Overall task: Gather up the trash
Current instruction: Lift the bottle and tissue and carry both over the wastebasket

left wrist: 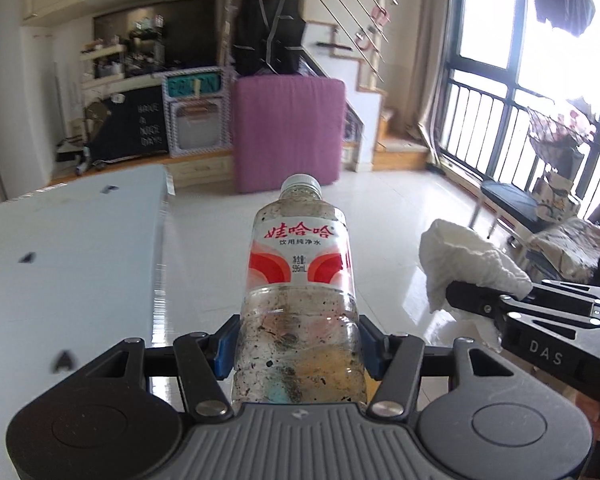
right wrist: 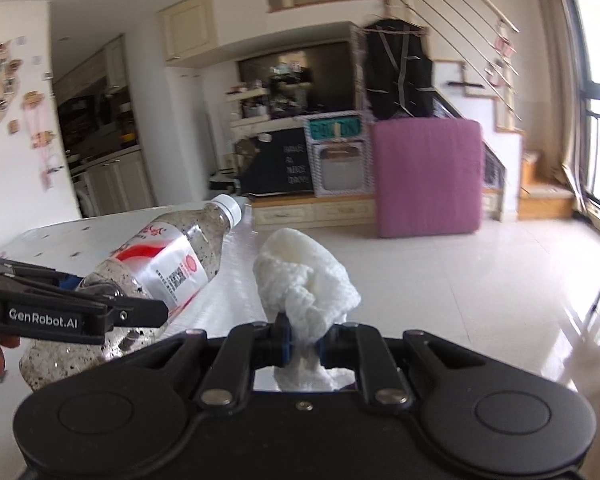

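A dirty plastic bottle (left wrist: pixel 298 296) is clamped in the left gripper (left wrist: pixel 296 350) and a crumpled tissue (right wrist: pixel 306 280) in the right gripper (right wrist: pixel 302 338), both carried beside the white table (left wrist: pixel 68 248), a bin seemingly needed next.

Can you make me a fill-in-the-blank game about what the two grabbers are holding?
1. The left gripper is shut on a plastic ____ with a red and white label.
2. The right gripper is pinching a crumpled white paper ____.
3. The cap on top of the bottle is ____ in colour.
4. The big cushion standing on the floor behind is ____.

Missing words: bottle; towel; white; purple
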